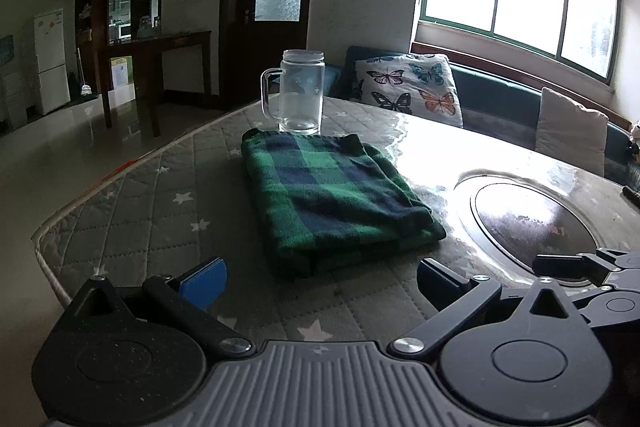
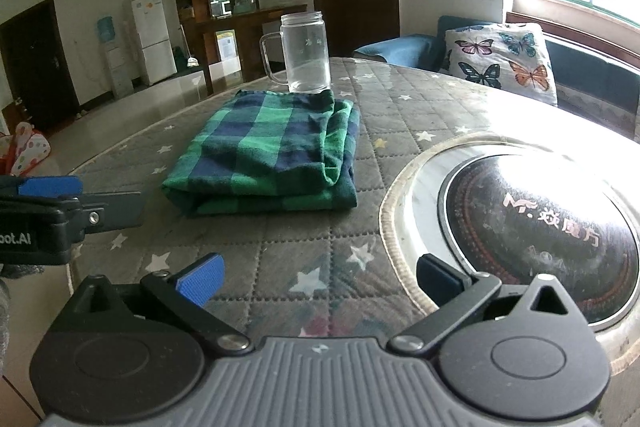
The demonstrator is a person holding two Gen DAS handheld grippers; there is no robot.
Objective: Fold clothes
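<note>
Where the quilted star-print cover spreads over the counter (image 1: 132,211), lies a green-and-navy plaid garment (image 1: 336,199), folded into a thick rectangle, flat near the middle. Set into the counter to the right of the garment, well apart from it: a round dark cooktop plate (image 2: 540,227) ringed in pale metal, printed lettering on its glass. Beyond the far edge, against a teal bench under the window: a butterfly-print cushion (image 1: 412,87). Just behind the garment's far edge, upright: a clear glass mug (image 1: 300,93) with a handle on its left side; touching the cloth or not, cannot tell. Low over the near edge of the counter: left tool (image 1: 322,277), fingers spread wide, holding nothing, short of the garment. Beside it, nearer the cooktop plate: right tool (image 2: 320,277), likewise spread apart and empty, clear of the cloth.
</note>
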